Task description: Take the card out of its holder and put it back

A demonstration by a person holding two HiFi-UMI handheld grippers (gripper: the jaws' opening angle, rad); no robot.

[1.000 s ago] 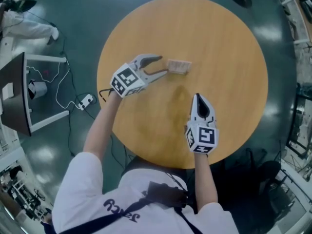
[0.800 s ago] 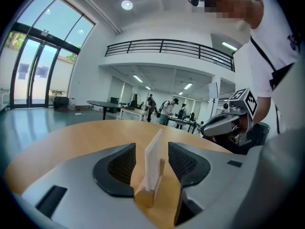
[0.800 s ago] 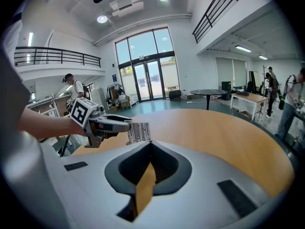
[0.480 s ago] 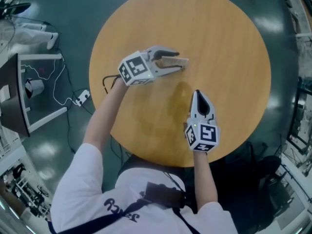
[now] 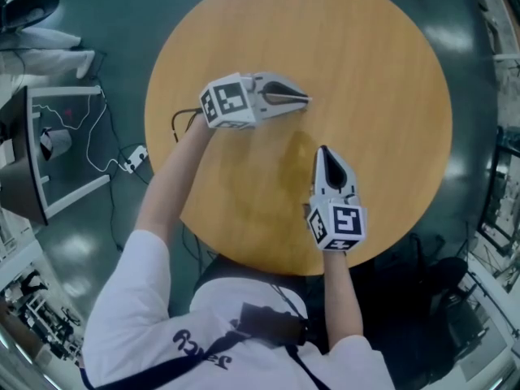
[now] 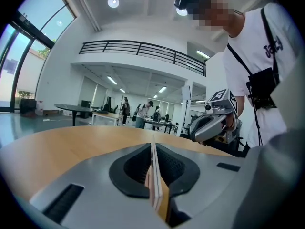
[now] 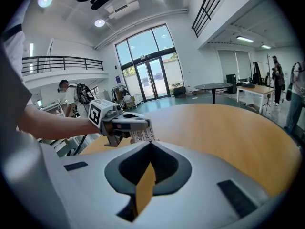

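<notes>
— Closing on the card holder [image 6: 155,190], our left gripper [image 6: 153,144] has its fingers [image 6: 180,167] pressed on the thin layered edge from both sides. Do we have the card itself?

— We cannot tell the card from its sleeve here; only that stacked edge shows between the pads. Our right gripper [image 7: 150,143] has its fingers together with nothing between them, and it hangs over the near part of the table [image 5: 382,96], well apart from the left gripper.

— And the holder sits where?

— Pinched in our left gripper over the far left of the table. The right gripper view shows its patterned face [image 7: 141,135] sticking out past the fingertips, just beside the tabletop.

— What could go wrong?

— We judge the hold narrow, so the holder may pivot or slip out when the right gripper pulls. If the left fingers clamp card and sleeve together, the card won't slide free.

— What differs from a second ago?

— Then the holder lay flat on the table, just beyond our open left fingers. Now they have moved over it and are clamping it. The right gripper has hardly shifted.
</notes>
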